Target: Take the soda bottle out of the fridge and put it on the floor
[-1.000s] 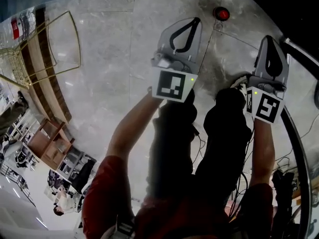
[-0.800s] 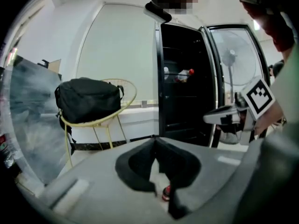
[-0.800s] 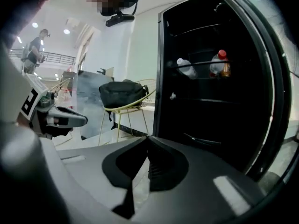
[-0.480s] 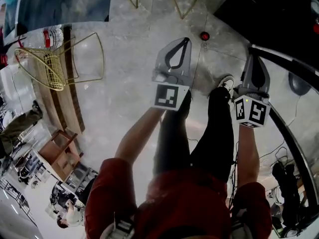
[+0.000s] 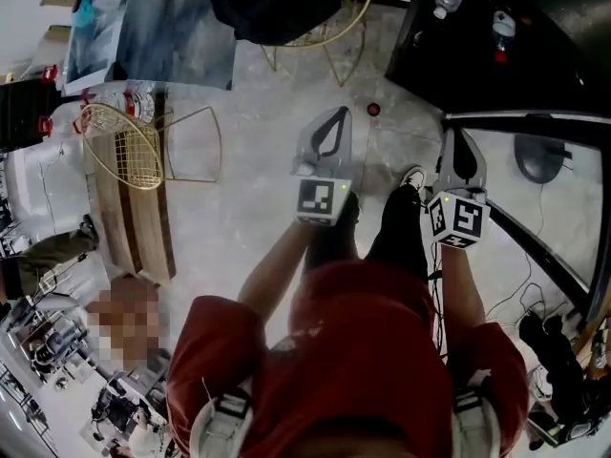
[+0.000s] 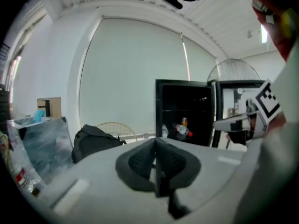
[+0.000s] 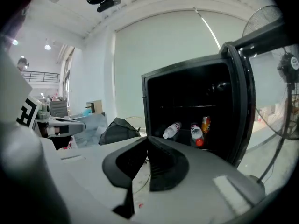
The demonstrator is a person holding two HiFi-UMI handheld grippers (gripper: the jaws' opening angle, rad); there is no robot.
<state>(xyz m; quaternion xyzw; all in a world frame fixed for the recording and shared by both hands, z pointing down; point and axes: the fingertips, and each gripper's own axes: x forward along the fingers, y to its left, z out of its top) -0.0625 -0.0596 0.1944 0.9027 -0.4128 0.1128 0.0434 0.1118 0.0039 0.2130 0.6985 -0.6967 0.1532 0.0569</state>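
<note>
The left gripper has its dark ribbed jaws pressed together with nothing between them. The right gripper is closed the same way, also empty. Both are held in front of the standing person and point toward the black fridge on the far right, whose dark-framed door stands open.

On the fridge's lower shelf lie a clear plastic bottle with a white cap and a clear bottle with a red cap, with an orange can upright just behind them.

A small dark thing with a red top stands alone on the grey marbled stone floor, just beyond the left gripper and near the fridge's left edge. I take it for the soda bottle seen from above, though it is too small to be sure.

If so, the placing step is done and only closing the door would be left. If not, the next move calls for opening one pair of jaws, reaching far right onto the shelf, and closing on a lying bottle's body so it does not roll.
</note>
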